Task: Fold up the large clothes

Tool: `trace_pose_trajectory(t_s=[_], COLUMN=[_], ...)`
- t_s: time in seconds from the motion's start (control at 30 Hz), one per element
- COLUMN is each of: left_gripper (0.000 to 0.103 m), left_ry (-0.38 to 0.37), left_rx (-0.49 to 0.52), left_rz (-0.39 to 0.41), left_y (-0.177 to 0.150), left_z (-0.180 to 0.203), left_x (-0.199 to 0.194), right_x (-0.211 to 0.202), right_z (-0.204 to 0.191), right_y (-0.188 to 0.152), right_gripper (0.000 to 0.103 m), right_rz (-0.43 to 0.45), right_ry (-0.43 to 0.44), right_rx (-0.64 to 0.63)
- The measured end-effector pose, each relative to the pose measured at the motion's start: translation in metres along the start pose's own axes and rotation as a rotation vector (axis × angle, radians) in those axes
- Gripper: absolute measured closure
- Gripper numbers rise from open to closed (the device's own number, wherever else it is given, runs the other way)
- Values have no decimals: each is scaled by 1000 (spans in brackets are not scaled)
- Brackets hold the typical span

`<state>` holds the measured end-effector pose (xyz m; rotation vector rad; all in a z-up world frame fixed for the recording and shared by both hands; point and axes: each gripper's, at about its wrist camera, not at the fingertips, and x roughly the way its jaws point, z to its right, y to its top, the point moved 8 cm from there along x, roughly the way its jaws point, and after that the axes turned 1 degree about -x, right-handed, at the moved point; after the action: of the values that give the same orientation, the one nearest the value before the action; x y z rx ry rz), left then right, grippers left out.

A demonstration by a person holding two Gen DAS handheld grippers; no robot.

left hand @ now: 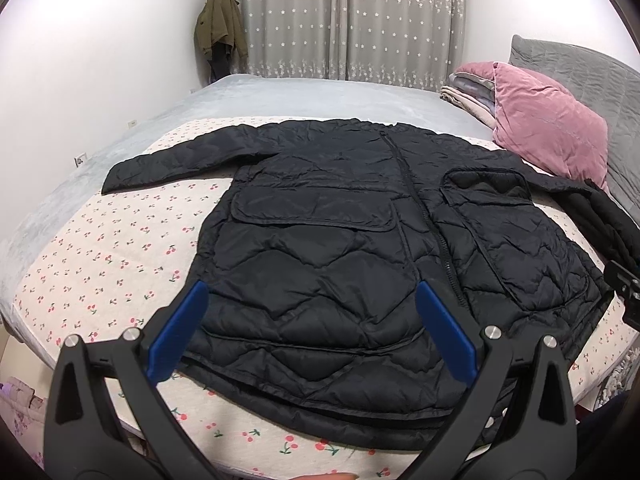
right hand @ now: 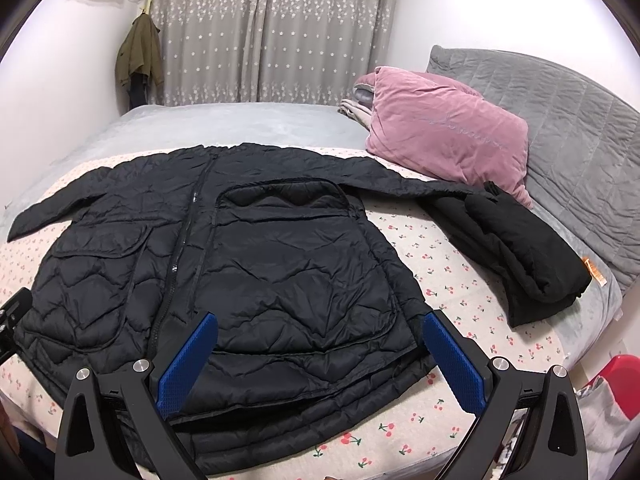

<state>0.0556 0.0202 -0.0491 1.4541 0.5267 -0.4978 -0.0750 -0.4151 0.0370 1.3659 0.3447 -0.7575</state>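
Observation:
A black quilted jacket (left hand: 340, 248) lies flat, front up, on the cherry-print sheet (left hand: 100, 264), hem toward me, zipper shut, both sleeves spread out to the sides. It also shows in the right wrist view (right hand: 256, 264). My left gripper (left hand: 312, 296) is open and empty, hovering above the jacket's lower left half. My right gripper (right hand: 320, 324) is open and empty, hovering above the jacket's lower right half. Part of the right gripper shows at the edge of the left wrist view (left hand: 626, 292).
A folded black garment (right hand: 516, 248) lies on the bed to the jacket's right, over its right sleeve end. A pink pillow (right hand: 444, 132) and folded blankets (left hand: 464, 96) sit by the grey headboard (right hand: 560, 120). An olive coat (left hand: 218, 24) hangs by the curtain.

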Motion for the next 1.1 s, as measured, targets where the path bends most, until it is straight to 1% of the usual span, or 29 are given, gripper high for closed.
trace_pose_trajectory(t_s=[0.07, 0.1, 0.17, 0.2, 0.27, 0.3, 0.33, 0.37, 0.43, 0.5, 0.53, 0.63, 0.67, 0.7, 0.73, 0.77, 0.8, 0.83, 0.87, 0.9, 0.93, 0.97, 1.0, 1.03, 1.1], left_gripper=[0, 0, 0, 0, 0, 0, 0, 0, 0, 0, 0, 1, 4, 10, 14, 23, 31, 35, 47, 66, 76, 91, 92, 93, 93], left_ry=[22, 48, 91, 107, 115, 112, 124, 133, 198, 232, 234, 208, 205, 202, 203, 196, 181, 167, 150, 122, 95, 80, 85, 96, 94], left_rx=[-9, -20, -56, -91, -131, -175, -188, -218, -265, -287, -294, -300, -303, -302, -298, -298, -299, -301, -305, -311, -315, -321, -320, -314, -308], left_rz=[-9, -12, -28, -53, -77, -106, -137, -152, -182, -206, -224, -296, -320, -340, -352, -359, -365, -378, -392, -408, -413, -404, -380, -347, -300], left_y=[0, 0, -1, -3, -6, -10, -14, -16, -24, -30, -33, -48, -52, -57, -58, -59, -60, -61, -63, -65, -66, -63, -60, -55, -51], left_z=[-9, -16, -33, -46, -64, -78, -86, -97, -122, -135, -138, -139, -138, -135, -133, -131, -128, -124, -120, -116, -111, -112, -113, -115, -119], left_x=[1, 2, 7, 12, 18, 22, 22, 24, 26, 30, 34, 53, 58, 63, 63, 66, 69, 71, 76, 81, 82, 83, 78, 71, 58], right_x=[-2, -4, -6, -3, 11, 22, 31, 41, 64, 81, 91, 114, 115, 117, 119, 118, 119, 119, 122, 127, 134, 139, 143, 143, 137], right_z=[0, 1, 4, 5, 12, 19, 28, 38, 62, 82, 93, 118, 125, 133, 133, 131, 127, 125, 124, 123, 122, 120, 123, 130, 146], right_y=[0, 2, 5, 4, -2, -6, -10, -14, -26, -37, -46, -70, -73, -72, -71, -68, -63, -61, -60, -61, -64, -68, -72, -73, -71], right_gripper=[0, 0, 0, 0, 0, 0, 0, 0, 0, 0, 0, 0, 0, 2, 13, 20, 32, 34, 37, 47, 61, 73, 92, 94, 96], right_rz=[2, 12, 23, 0, -86, -136, -165, -192, -263, -307, -332, -409, -416, -417, -410, -409, -404, -399, -398, -409, -441, -469, -484, -462, -398], right_ry=[14, 35, 147, 237, 385, 445, 475, 484, 472, 469, 456, 405, 408, 413, 424, 447, 477, 480, 463, 438, 421, 419, 430, 446, 434], right_rx=[0, 10, 57, 100, 196, 258, 312, 367, 473, 576, 629, 750, 783, 811, 812, 805, 792, 778, 767, 753, 748, 754, 789, 843, 883])
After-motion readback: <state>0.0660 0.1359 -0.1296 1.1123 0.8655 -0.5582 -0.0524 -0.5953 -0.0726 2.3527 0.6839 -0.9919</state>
